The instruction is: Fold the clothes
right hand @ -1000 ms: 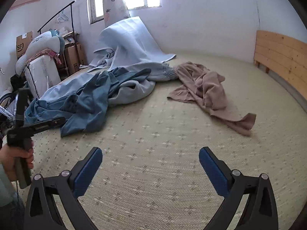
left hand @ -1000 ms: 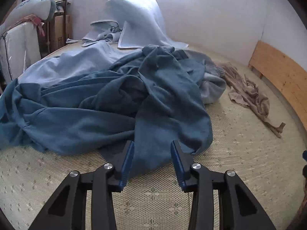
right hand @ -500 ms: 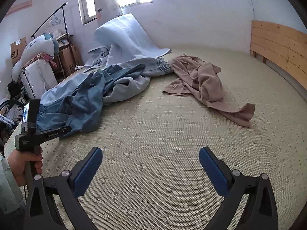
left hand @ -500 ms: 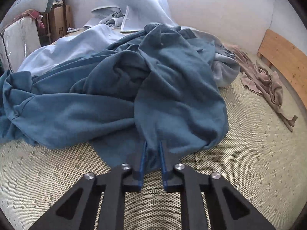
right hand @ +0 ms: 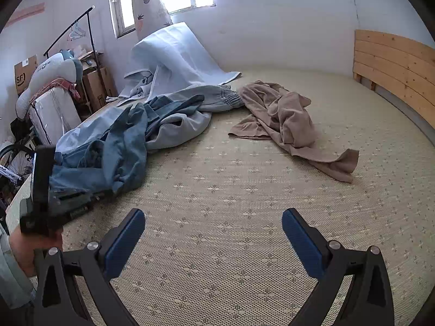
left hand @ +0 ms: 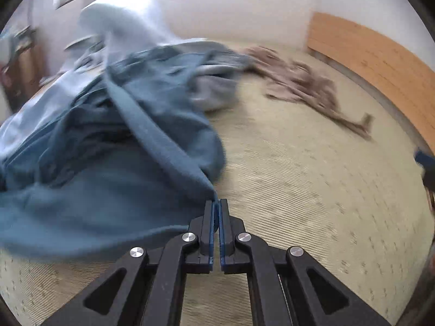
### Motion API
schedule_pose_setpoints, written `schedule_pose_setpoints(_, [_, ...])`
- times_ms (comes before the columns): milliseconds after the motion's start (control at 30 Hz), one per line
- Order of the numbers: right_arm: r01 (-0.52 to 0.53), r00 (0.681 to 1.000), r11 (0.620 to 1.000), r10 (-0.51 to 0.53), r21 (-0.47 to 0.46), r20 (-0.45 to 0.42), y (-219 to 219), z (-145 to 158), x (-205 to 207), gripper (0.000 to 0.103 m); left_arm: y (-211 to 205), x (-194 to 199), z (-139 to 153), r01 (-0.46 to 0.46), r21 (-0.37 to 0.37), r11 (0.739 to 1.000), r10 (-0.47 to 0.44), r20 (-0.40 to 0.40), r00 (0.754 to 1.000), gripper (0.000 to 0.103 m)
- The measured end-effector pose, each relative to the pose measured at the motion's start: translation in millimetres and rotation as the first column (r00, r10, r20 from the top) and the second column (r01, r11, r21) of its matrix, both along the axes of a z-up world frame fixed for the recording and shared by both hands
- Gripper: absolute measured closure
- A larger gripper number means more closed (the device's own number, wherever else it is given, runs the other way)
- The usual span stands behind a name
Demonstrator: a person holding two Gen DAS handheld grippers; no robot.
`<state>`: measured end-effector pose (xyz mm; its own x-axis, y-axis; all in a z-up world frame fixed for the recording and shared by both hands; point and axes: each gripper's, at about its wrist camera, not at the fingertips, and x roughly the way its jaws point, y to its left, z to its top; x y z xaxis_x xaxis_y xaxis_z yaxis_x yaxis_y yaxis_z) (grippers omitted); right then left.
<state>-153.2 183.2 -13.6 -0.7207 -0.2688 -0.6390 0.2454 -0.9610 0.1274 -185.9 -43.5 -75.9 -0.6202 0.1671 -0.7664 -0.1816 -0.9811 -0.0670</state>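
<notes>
A dark blue garment (left hand: 114, 163) lies crumpled on the woven bed mat (left hand: 299, 190), and my left gripper (left hand: 216, 203) is shut on its near edge, with the cloth stretched taut from the jaws. The left wrist view is motion-blurred. In the right wrist view the same blue garment (right hand: 119, 149) sits at the left, with the left gripper's body (right hand: 43, 187) and a hand (right hand: 32, 244) in front of it. My right gripper (right hand: 213, 217) hangs open over bare mat, holding nothing. A tan garment (right hand: 288, 119) lies crumpled further back.
A pale grey-blue garment (right hand: 190, 116) lies under and beside the blue one. A light blue sheet (right hand: 174, 59) is heaped at the back by the window. The wooden headboard (right hand: 394, 65) runs along the right. Boxes, a clothes rack (right hand: 89, 40) and a bicycle (right hand: 13, 163) stand left of the bed.
My left gripper closed on the blue garment's edge and has pulled it back and to the right, stretching the cloth. The right gripper stayed open and barely moved.
</notes>
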Motion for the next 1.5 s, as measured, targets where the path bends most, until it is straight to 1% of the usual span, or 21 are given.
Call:
schedule_pose_setpoints(100, [0.008, 1.0, 1.0, -0.008, -0.012, -0.002, 3.6, 2.3, -1.0, 0.0, 24.4, 10.5, -0.1, 0.08, -0.005, 0.997, -0.08, 0.003, 0.997, 0.102])
schedule_pose_setpoints(200, [0.015, 1.0, 0.999, -0.015, -0.032, -0.002, 8.3, 5.1, -2.6, 0.0, 46.1, 24.0, 1.4, 0.151, -0.008, 0.989, -0.151, 0.004, 0.989, 0.102])
schedule_pose_setpoints(333, [0.001, 1.0, 0.996, 0.0, -0.087, 0.004, 16.0, 11.1, -6.5, 0.0, 68.4, 44.3, 8.0, 0.231, 0.021, 0.973, -0.231, -0.011, 0.973, 0.102])
schedule_pose_setpoints(433, [-0.016, 1.0, 0.992, 0.017, -0.124, 0.01, 20.5, 14.9, -9.0, 0.0, 90.9, 64.4, 11.7, 0.326, 0.017, 0.945, -0.325, -0.009, 0.946, 0.102])
schedule_pose_setpoints(533, [-0.044, 0.999, 0.988, 0.047, -0.146, 0.021, 21.5, 16.6, -10.5, 0.0, 115.6, 90.3, 13.1, 0.422, 0.017, 0.906, -0.422, 0.004, 0.906, 0.102])
schedule_pose_setpoints(667, [-0.093, 0.994, 0.981, 0.103, -0.171, 0.047, 19.3, 15.5, -12.6, 0.0, 133.4, 113.8, 15.9, 0.488, 0.024, 0.873, -0.488, 0.01, 0.873, 0.102])
schedule_pose_setpoints(700, [-0.11, 0.99, 0.98, 0.122, -0.168, 0.063, 16.4, 13.5, -13.6, 0.0, 137.8, 119.6, 16.6, 0.504, 0.025, 0.863, -0.504, 0.011, 0.864, 0.102])
schedule_pose_setpoints(833, [-0.175, 0.974, 0.979, 0.188, -0.107, 0.127, 0.4, 1.1, -15.0, 0.0, 155.5, 142.9, 19.5, 0.566, 0.033, 0.824, -0.566, 0.016, 0.824, 0.102])
schedule_pose_setpoints(900, [-0.203, 0.965, 0.975, 0.215, -0.092, 0.152, -6.3, -6.1, -14.7, 0.0, 154.5, 147.0, 21.5, 0.555, 0.047, 0.831, -0.556, 0.013, 0.831, 0.102])
schedule_pose_setpoints(1067, [-0.269, 0.935, 0.961, 0.278, -0.073, 0.219, -21.0, -26.4, -15.8, 0.001, 153.8, 153.3, 23.1, 0.545, 0.016, 0.838, -0.545, 0.019, 0.838, 0.102])
schedule_pose_setpoints(1100, [-0.283, 0.927, 0.956, 0.293, -0.076, 0.233, -23.4, -31.7, -16.0, 0.002, 153.1, 154.2, 22.9, 0.541, 0.011, 0.841, -0.541, 0.025, 0.841, 0.102])
schedule_pose_setpoints(1200, [-0.291, 0.915, 0.954, 0.301, -0.075, 0.27, -26.6, -43.2, -17.3, 0.022, 150.0, 156.6, 22.2, 0.52, 0.012, 0.854, -0.52, 0.045, 0.853, 0.1])
schedule_pose_setpoints(1233, [-0.293, 0.911, 0.953, 0.302, -0.075, 0.282, -27.5, -46.9, -17.8, 0.024, 149.2, 157.3, 22.2, 0.514, 0.016, 0.858, -0.514, 0.053, 0.856, 0.1])
schedule_pose_setpoints(1267, [-0.295, 0.906, 0.953, 0.304, -0.074, 0.294, -28.5, -50.6, -18.3, 0.024, 148.3, 158.2, 22.5, 0.507, 0.021, 0.862, -0.507, 0.061, 0.86, 0.097])
schedule_pose_setpoints(1300, [-0.297, 0.902, 0.952, 0.305, -0.073, 0.306, -29.4, -54.4, -18.8, 0.025, 147.6, 159.2, 22.9, 0.499, 0.024, 0.866, -0.5, 0.067, 0.864, 0.089])
schedule_pose_setpoints(1333, [-0.299, 0.897, 0.951, 0.306, -0.073, 0.318, -30.4, -58.1, -19.3, 0.025, 147.4, 160.3, 23.3, 0.49, 0.024, 0.871, -0.49, 0.074, 0.868, 0.083])
schedule_pose_setpoints(1367, [-0.301, 0.893, 0.951, 0.308, -0.072, 0.329, -31.3, -61.8, -19.8, 0.025, 146.7, 162.3, 23.7, 0.483, 0.029, 0.875, -0.483, 0.081, 0.872, 0.074])
schedule_pose_setpoints(1400, [-0.306, 0.891, 0.949, 0.313, -0.074, 0.33, -32.7, -63.1, -19.6, 0.025, 146.9, 164.8, 24.5, 0.48, 0.04, 0.877, -0.481, 0.084, 0.873, 0.067])
schedule_pose_setpoints(1433, [-0.312, 0.889, 0.947, 0.32, -0.077, 0.328, -34.2, -63.7, -19.3, 0.025, 147.4, 168.2, 24.7, 0.481, 0.051, 0.876, -0.483, 0.082, 0.872, 0.063])
schedule_pose_setpoints(1467, [-0.318, 0.888, 0.945, 0.326, -0.079, 0.325, -35.6, -64.4, -18.9, 0.026, 145.2, 172.0, 27.4, 0.473, 0.053, 0.879, -0.476, 0.078, 0.876, 0.053])
schedule_pose_setpoints(1500, [-0.324, 0.886, 0.942, 0.333, -0.081, 0.323, -37.1, -65.0, -18.5, 0.027, 142.8, 175.8, 30.3, 0.465, 0.054, 0.884, -0.468, 0.073, 0.881, 0.047])
